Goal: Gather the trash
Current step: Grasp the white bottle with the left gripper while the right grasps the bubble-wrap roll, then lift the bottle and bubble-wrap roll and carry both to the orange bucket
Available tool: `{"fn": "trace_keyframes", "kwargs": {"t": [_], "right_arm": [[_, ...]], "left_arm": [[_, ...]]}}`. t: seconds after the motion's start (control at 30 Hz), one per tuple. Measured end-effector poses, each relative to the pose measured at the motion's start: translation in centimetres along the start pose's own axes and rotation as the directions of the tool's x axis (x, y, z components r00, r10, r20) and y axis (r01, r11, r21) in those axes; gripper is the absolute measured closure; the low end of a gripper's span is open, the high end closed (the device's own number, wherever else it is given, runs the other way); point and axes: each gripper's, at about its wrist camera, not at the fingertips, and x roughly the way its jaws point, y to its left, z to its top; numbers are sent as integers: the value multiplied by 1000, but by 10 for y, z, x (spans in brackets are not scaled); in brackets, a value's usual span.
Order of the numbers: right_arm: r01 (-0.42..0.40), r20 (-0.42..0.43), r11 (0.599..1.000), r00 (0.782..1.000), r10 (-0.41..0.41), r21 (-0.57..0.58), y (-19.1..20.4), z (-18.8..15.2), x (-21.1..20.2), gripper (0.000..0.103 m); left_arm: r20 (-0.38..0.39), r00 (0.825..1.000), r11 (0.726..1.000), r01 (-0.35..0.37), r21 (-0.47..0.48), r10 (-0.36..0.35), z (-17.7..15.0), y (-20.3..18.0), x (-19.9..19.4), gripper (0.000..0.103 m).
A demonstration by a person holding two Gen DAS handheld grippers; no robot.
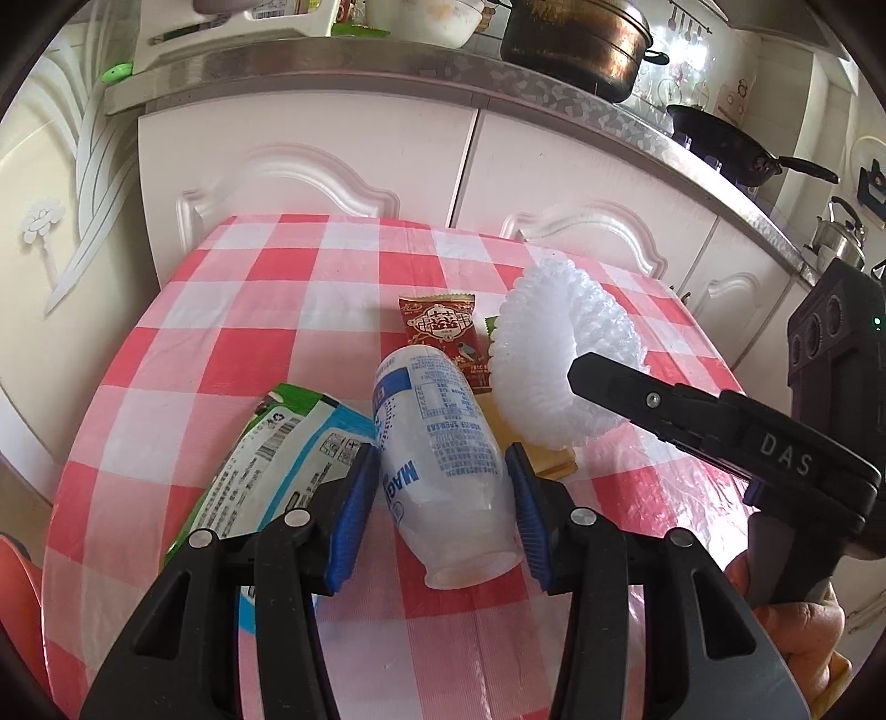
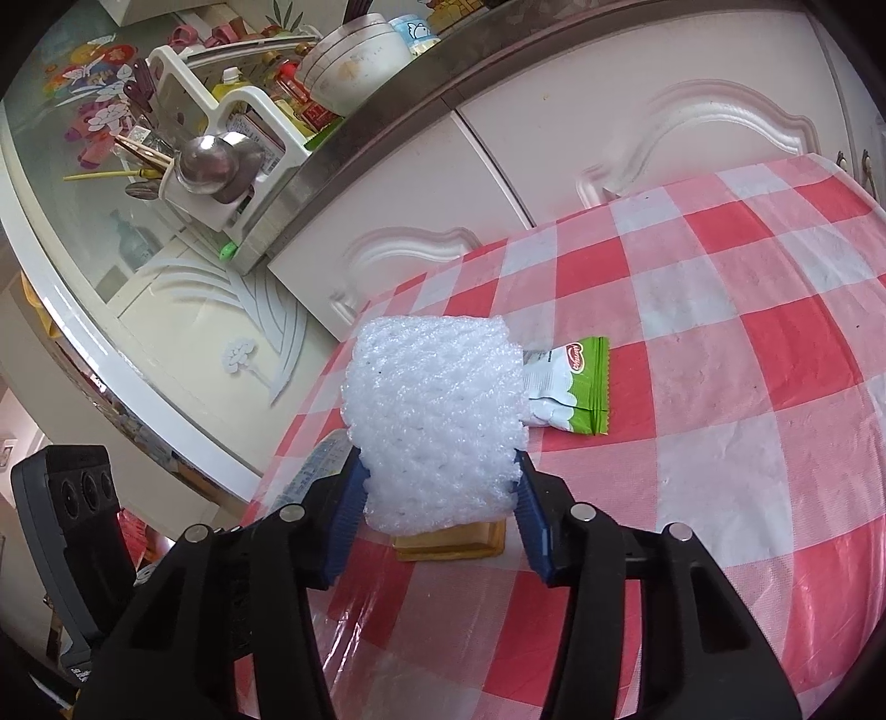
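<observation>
A white plastic bottle with blue print lies on the red-checked tablecloth between the blue pads of my left gripper, which is shut on it. My right gripper is shut on a white foam fruit net; the net also shows in the left wrist view with the right gripper's finger against it. A flat yellow piece lies under the net. A red snack wrapper, a green-and-white wrapper and a blue-and-white packet lie on the table.
White cabinet doors stand just behind the table. The counter above carries a pot, a pan, a kettle and a utensil rack. An orange object shows at the lower left table edge.
</observation>
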Motion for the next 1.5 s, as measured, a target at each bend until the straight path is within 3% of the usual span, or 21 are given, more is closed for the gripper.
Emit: {"fn": "trace_keyframes", "kwargs": {"t": [0.6, 1.5], "right_arm": [[-50, 17, 999, 999, 50, -10, 12, -14, -14, 54], [-28, -66, 971, 998, 13, -236, 100, -66, -11, 54]], "left_arm": [[43, 999, 999, 19, -45, -17, -22, 17, -50, 55], [66, 997, 983, -31, -183, 44, -82, 94, -126, 55]]}}
